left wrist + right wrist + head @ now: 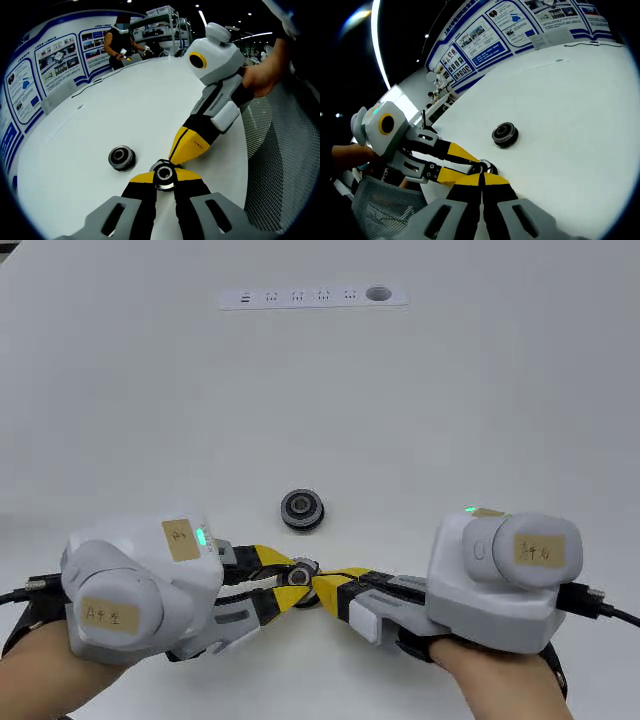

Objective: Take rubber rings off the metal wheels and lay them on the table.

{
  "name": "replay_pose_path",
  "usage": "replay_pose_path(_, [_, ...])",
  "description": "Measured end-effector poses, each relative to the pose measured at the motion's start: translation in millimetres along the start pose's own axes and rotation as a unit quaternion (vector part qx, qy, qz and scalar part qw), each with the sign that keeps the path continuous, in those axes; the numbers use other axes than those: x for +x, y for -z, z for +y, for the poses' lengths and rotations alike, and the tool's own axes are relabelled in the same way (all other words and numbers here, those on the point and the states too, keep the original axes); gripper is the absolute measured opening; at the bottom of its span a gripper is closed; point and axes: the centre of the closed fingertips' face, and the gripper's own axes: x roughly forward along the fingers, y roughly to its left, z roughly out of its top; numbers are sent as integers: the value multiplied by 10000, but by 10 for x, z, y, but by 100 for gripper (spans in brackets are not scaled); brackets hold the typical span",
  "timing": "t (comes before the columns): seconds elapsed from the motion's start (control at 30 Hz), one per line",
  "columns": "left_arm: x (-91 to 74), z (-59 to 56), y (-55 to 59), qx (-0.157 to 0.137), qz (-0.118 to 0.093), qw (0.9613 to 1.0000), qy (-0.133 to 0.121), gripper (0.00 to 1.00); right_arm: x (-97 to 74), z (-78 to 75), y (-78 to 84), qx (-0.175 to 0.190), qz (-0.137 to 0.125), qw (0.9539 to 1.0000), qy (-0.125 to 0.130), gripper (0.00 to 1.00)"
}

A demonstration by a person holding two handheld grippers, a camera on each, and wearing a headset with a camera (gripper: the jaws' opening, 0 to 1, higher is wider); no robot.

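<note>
Bench [450, 420]: plain white and matte, and it takes up most of the head view. Its far edge is cut off by the frame. In the left gripper view it curves away toward a 2nd person [120, 42] in the bkgd, too small to make out.

Wall panels [485, 45]: blue-and-white posters. We can't read the text. The room around them is dark w/ ceiling lights.

Mesh chair [285, 150]: grey, at the bench edge, only part of it in frame.

Left tool [285, 578]: jaws closed on either side of the held wheel [164, 175], gripping it just above the bench. We see the wheel's face. Its underside is hidden.

Right tool [325, 587]: comes in from the opposite side. The jaws are nearly together, w/ only a thin slit btw them in the right gripper view, and the yellow tips sit against the held wheel's rim. The tips cover the contact spot, so we can't tell if they nip anything. The right hand [260, 75] holds the tool's body, and the wrist is cut off.

Power strip [313, 296]: white, flat on the bench, far side, well apart from the tools.

Free wheel [302, 509]: rests on the bench just beyond the tool tips, touching nothing. It has a dark outer band and a metal centre. On both wheels we can't tell rubber from metal at this size.
</note>
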Motion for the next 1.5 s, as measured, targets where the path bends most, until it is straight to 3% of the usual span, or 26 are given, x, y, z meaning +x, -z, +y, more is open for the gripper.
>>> replay_pose_path(0.47, [0, 3, -5, 17, 1, 10000, 21, 13, 27, 46, -15, -563, 98, 9984, 41, 1])
replay_pose_path(1.1, [-6, 3, -9, 52, 6, 10000, 3, 13, -8, 90, -48, -652, 19, 9979, -37, 1])
replay_pose_path(1.3, [-7, 4, -9, 65, 12, 10000, -10, 13, -15, 215, -79, -709, -45, 9973, -191, 1])
replay_pose_path(1.5, [-8, 2, -10, 105, 39, 9999, -24, 13, -23, 172, -79, -676, -43, 9976, -146, 1])
